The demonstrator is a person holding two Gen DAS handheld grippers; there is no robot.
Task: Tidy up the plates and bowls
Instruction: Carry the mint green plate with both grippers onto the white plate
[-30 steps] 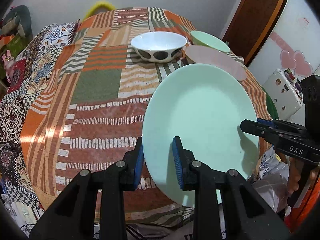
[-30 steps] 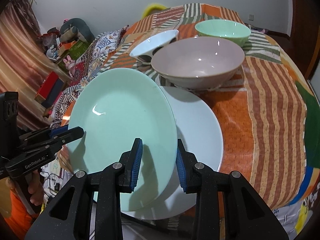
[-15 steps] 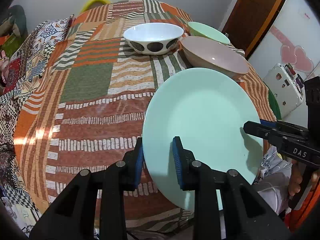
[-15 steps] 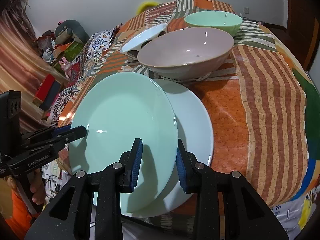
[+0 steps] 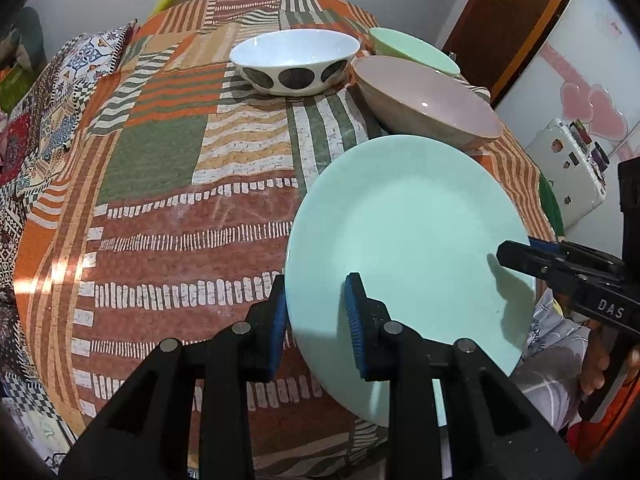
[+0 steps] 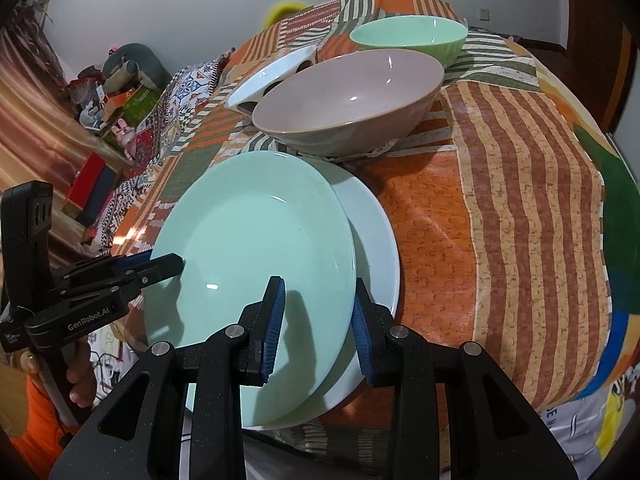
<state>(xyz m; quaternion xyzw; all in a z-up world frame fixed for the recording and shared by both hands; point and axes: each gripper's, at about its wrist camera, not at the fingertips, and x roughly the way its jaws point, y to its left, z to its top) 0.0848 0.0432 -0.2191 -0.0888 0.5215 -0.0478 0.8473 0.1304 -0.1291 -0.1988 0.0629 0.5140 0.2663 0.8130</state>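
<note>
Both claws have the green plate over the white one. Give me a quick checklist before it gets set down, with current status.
1. Left claw clamped on the green plate rim: ok.
2. Right claw clamped on the opposite rim: ok.
3. White plate bare where it shows: ok; the part under the green plate: cannot tell.
4. Green plate centred over the white plate: not ok, it sits off to one side.
5. Green plate clear of the pink bowl: ok.
6. White plate fully on the table: not ok, its near edge overhangs.
</note>
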